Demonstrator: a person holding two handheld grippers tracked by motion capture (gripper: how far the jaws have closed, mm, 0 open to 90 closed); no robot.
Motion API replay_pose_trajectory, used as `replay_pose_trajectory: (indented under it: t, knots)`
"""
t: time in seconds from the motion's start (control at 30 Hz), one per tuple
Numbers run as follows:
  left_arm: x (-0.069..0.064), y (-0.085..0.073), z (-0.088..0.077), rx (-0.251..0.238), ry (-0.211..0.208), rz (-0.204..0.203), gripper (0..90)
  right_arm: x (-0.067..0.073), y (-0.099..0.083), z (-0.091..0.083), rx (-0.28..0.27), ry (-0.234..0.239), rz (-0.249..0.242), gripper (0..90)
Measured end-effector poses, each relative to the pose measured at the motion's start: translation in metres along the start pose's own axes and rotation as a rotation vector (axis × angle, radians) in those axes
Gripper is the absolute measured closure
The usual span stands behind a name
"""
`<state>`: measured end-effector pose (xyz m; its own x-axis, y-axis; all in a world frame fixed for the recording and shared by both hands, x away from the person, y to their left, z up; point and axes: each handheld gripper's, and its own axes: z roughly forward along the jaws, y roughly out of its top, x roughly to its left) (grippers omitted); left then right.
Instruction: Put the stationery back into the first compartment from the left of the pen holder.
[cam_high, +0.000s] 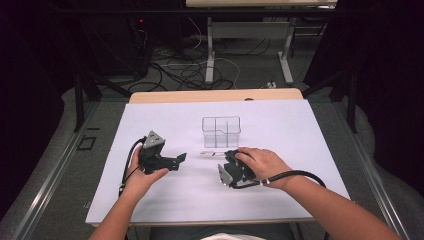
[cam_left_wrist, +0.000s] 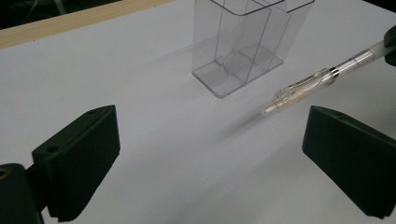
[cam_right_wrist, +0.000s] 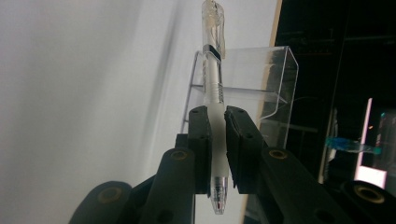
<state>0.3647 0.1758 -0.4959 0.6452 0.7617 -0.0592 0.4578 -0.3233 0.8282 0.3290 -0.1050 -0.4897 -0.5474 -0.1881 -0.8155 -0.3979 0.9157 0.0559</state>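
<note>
A clear plastic pen is clamped between the jaws of my right gripper, its tip pointing back toward the camera and its clip end out ahead. In the high view the right gripper sits just below a clear divided container, and the pen sticks out to its left, lifted off the sheet. The left gripper view has the pen hovering beyond the right jaw, near the container. My left gripper stands open with nothing between its jaws, left of the pen.
A white sheet covers the wooden table. Beyond the table's far edge lie cables and the legs of another table on the floor. Dark frame posts stand at both sides.
</note>
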Motion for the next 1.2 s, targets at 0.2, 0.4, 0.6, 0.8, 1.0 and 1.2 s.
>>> replay_pose_trajectory:
  t: [0.2,0.4,0.6,0.8,1.0,1.2]
  knots:
    - [-0.009,0.006,-0.001,0.003,-0.024,0.036,13.9,-0.005,0.000,-0.011,0.033,-0.047,-0.125,80.2]
    - [-0.017,0.013,-0.003,0.007,-0.038,0.100,22.3,-0.007,0.003,-0.016,0.038,-0.050,-0.168,80.2]
    - [-0.024,0.021,-0.002,0.035,-0.044,0.189,33.3,-0.006,0.004,-0.016,0.029,-0.046,-0.167,80.2]
    - [-0.031,0.029,0.001,0.070,-0.077,0.242,36.9,-0.005,0.007,-0.017,0.018,-0.046,-0.173,80.2]
    - [-0.040,0.039,0.003,0.090,-0.089,0.322,36.8,-0.004,0.010,-0.019,0.011,-0.048,-0.183,80.2]
    - [-0.047,0.046,0.007,0.128,-0.130,0.391,38.1,-0.004,0.012,-0.022,0.005,-0.052,-0.185,80.1]
